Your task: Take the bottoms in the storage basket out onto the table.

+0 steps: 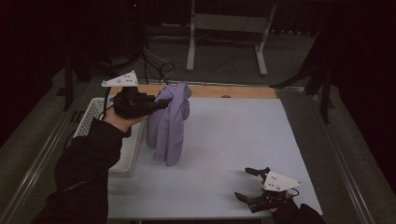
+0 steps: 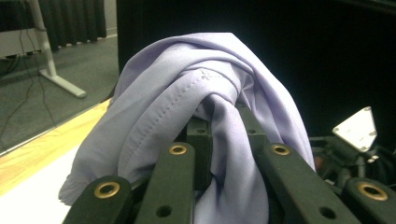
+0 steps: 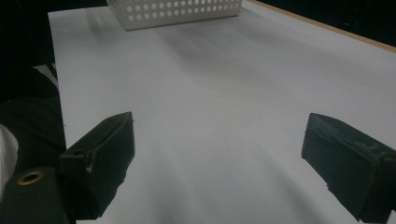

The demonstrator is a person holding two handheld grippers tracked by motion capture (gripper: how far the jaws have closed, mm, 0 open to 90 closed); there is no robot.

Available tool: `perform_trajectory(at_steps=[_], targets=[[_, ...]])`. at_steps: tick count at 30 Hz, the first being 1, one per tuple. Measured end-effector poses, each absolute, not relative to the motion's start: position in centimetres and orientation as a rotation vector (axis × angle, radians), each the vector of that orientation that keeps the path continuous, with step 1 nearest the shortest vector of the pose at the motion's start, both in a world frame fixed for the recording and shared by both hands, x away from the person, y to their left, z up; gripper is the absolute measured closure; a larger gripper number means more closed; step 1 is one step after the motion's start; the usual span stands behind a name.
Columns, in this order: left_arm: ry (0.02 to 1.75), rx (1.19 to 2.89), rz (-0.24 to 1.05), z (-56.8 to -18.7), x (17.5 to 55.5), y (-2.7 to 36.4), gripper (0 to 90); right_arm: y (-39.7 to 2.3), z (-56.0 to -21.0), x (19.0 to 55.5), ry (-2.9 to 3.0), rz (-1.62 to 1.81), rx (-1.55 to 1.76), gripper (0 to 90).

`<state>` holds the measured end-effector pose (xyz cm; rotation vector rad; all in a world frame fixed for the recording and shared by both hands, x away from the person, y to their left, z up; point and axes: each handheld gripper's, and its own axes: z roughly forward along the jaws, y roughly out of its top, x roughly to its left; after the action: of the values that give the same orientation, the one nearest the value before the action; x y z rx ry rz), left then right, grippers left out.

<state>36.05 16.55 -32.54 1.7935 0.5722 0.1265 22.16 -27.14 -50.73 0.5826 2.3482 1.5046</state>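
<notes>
- Two grippers are ours to work with, one in each hand, over a table covered by a white sheet with a wooden strip along its far edge.
- Our left gripper is raised above the far-left part of the table, pointing to the right, with its grey three-cornered plate on top.
- Its jaws are pinching a lilac garment near the garment's upper end; in the left gripper view the cloth bunches over and between the two black jaws, folded around them so that the tips are hidden.
- We see the garment hanging down from that grip in a loose column, its lower end reaching the white sheet just beside the basket, near the far-left corner of the table.
- We see a white perforated basket on the left edge of the table, partly behind our left forearm; in the right gripper view its holed wall is at the far end of the sheet.
- Our right gripper is low at the near-right corner of the table, well apart from the garment.
- Its jaws are spread wide with nothing between them; in the right gripper view the two black pads frame bare white sheet.
</notes>
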Motion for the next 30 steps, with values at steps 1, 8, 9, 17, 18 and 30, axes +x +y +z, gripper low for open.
perform_trajectory(at_steps=[1,8,9,17,18,30], targets=[[0.573,1.787,0.122,-32.7,36.2,16.4,80.5,-27.2,-50.7,22.2,2.346,1.503,0.583,9.5],[0.571,1.796,0.116,-33.5,36.9,14.9,80.5,-27.2,-50.7,22.2,2.345,1.503,0.599,9.5],[0.569,1.793,0.104,-33.7,37.2,14.4,80.5,-27.2,-50.7,22.2,2.340,1.503,0.599,9.5],[0.540,1.814,0.090,-34.3,37.8,11.9,80.5,-27.3,-50.6,22.2,2.326,1.521,0.601,9.5],[0.535,1.816,0.089,-34.3,37.9,11.7,80.5,-27.3,-50.6,22.2,2.325,1.523,0.601,9.5],[0.534,1.819,0.047,-34.8,39.0,9.3,80.2,-27.4,-50.6,22.3,2.325,1.523,0.601,9.5]])
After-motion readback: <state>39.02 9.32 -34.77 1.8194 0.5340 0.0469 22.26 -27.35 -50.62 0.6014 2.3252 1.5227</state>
